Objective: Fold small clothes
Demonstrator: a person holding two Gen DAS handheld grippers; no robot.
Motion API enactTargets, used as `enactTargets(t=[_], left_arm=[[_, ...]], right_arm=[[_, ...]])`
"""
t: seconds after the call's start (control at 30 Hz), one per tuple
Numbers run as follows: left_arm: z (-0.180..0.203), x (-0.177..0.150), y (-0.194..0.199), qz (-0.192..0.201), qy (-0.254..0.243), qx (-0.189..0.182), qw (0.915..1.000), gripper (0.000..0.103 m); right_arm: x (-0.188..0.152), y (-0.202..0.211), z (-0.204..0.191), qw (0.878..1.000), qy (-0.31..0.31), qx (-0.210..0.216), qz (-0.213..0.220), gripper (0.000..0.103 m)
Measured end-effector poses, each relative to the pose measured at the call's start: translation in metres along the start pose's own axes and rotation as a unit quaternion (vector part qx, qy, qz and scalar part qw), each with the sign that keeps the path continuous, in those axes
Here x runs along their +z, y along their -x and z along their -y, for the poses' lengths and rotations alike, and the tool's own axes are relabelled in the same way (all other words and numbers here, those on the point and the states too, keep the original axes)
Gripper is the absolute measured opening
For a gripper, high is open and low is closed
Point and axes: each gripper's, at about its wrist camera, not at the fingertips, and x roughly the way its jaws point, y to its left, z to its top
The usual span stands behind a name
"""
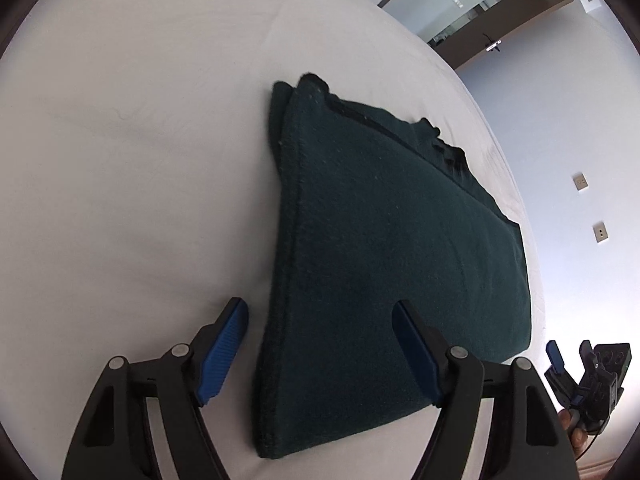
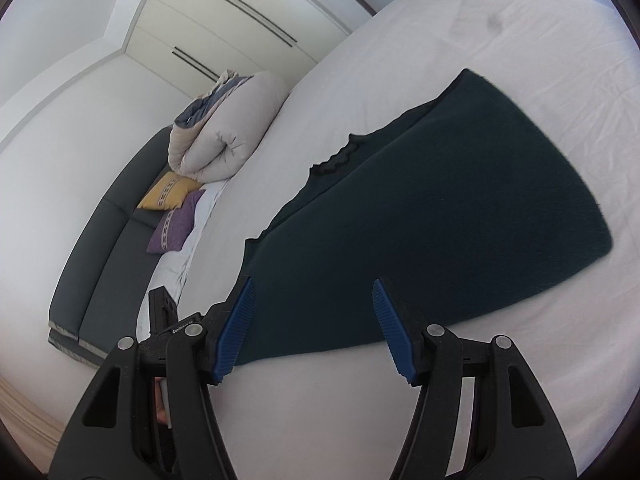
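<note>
A dark green knitted garment [image 1: 380, 248] lies folded flat on the white bed sheet [image 1: 140, 160]. It also shows in the right wrist view [image 2: 440, 216], with a frilly dark edge on its far side. My left gripper [image 1: 320, 344] is open above the garment's near left corner, one blue pad over the sheet and one over the fabric. My right gripper [image 2: 316, 328] is open and empty just above the garment's near edge. The right gripper also shows at the lower right of the left wrist view [image 1: 570, 360].
A rolled beige duvet [image 2: 224, 136], a yellow cushion [image 2: 170, 192] and a purple cushion [image 2: 176, 226] lie at the head of the bed by a dark headboard [image 2: 104, 248]. White wardrobe doors [image 2: 240, 24] stand behind. A doorway [image 1: 492, 12] and wall sockets [image 1: 580, 182] are beyond the bed.
</note>
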Motion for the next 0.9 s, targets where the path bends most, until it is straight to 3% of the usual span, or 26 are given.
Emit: enactTargets(t=[0.1,0.17,0.3,0.4,0.5,0.67,0.9], left_arm=[[-0.001,0.005,-0.003,-0.016,0.026,-0.027,0.9992,0.071],[-0.007,0.008,-0.005,-0.031,0.048,-0.05,0.9971,0.057],[-0.011,0.01,-0.007,-0.048,0.048,-0.061,0.9958,0.045],[-0.019,0.013,-0.009,-0.057,0.066,-0.083,0.9927,0.016],[-0.023,0.014,-0.01,-0.056,0.073,-0.098,0.9909,0.014],[-0.021,0.015,0.001,-0.037,0.081,-0.117,0.9891,0.012],[0.024,0.03,0.029,-0.008,0.046,-0.121,0.9916,0.012]], right_arm=[[0.007,-0.023,-0.013,0.999,-0.001,0.022,-0.025,0.06],[0.015,-0.043,-0.019,0.998,-0.011,0.04,-0.044,0.06],[0.034,-0.098,-0.03,0.994,-0.015,0.05,-0.091,0.06],[0.043,-0.143,-0.039,0.99,-0.018,0.059,-0.129,0.06],[0.049,-0.186,-0.045,0.983,-0.02,0.073,-0.17,0.06],[0.051,-0.241,-0.028,0.976,-0.055,0.053,-0.204,0.06],[0.057,-0.249,0.002,0.971,-0.108,0.099,-0.188,0.059]])
